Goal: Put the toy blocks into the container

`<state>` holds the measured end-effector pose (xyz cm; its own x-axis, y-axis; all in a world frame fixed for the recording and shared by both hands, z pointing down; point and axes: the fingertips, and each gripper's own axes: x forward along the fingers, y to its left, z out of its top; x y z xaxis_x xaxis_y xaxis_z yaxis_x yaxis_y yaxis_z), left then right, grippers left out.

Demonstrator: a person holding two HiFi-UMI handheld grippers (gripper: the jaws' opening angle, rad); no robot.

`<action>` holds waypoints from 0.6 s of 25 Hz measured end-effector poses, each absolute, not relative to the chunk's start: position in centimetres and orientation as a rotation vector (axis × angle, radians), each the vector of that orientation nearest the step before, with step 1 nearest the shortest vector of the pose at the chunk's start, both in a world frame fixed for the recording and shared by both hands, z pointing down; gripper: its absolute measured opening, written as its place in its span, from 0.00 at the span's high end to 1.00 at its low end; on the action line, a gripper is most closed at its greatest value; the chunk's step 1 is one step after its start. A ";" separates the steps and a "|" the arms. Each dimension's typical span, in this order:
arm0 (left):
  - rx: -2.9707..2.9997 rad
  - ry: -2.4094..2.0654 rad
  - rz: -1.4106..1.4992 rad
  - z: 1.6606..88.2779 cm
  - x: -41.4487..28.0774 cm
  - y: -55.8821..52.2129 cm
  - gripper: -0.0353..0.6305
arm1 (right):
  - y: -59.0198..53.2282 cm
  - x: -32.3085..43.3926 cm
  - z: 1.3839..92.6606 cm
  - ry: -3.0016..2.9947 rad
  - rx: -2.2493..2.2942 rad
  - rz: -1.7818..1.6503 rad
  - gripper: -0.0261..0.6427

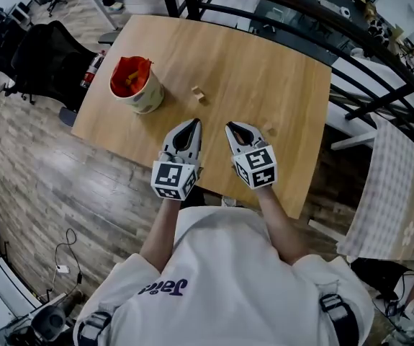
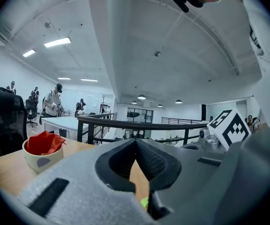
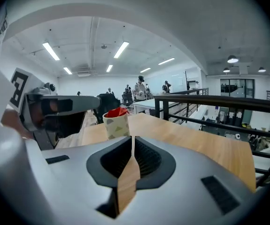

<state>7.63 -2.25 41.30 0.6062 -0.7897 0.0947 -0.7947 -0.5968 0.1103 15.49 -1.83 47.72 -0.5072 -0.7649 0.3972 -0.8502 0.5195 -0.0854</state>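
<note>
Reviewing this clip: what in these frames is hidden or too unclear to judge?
- Container contents: in the head view a red thing fills its mouth, so any blocks beneath are hidden.
- Green speck: in the left gripper view it shows only through the slit below the shut left gripper, whose body covers the rest.
- Middle block and right block: too small in the head view for shape details.

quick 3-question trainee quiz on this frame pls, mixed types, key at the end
1. True or false: the right hand-held gripper is shut on a block.
2. How many loose wooden blocks lie on the table in the head view?
3. The container sits nearer which? A) left hand-held gripper B) right one C) neither
Key: 1 false, shut and empty. 2 two: one mid-table, one by the right hand-held gripper. 3 A.
</note>
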 end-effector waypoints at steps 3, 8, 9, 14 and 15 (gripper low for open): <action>2.692 -1.305 0.063 42.2 6.7 -5.0 0.94 | -4.0 14.4 50.7 -2.412 1.324 0.452 0.94; 2.660 -1.275 0.086 43.8 4.4 -9.9 0.94 | -8.6 12.4 55.6 -2.326 1.313 0.539 0.93; 2.652 -1.276 0.094 44.2 3.9 -10.7 0.94 | -9.4 11.9 56.5 -2.310 1.302 0.546 0.93; 2.616 -1.237 0.118 46.4 2.0 -13.4 0.94 | -12.4 9.8 61.0 -2.242 1.231 0.579 0.93; 2.604 -1.235 0.125 47.0 1.7 -13.9 0.94 | -13.0 9.5 62.0 -2.229 1.221 0.588 0.92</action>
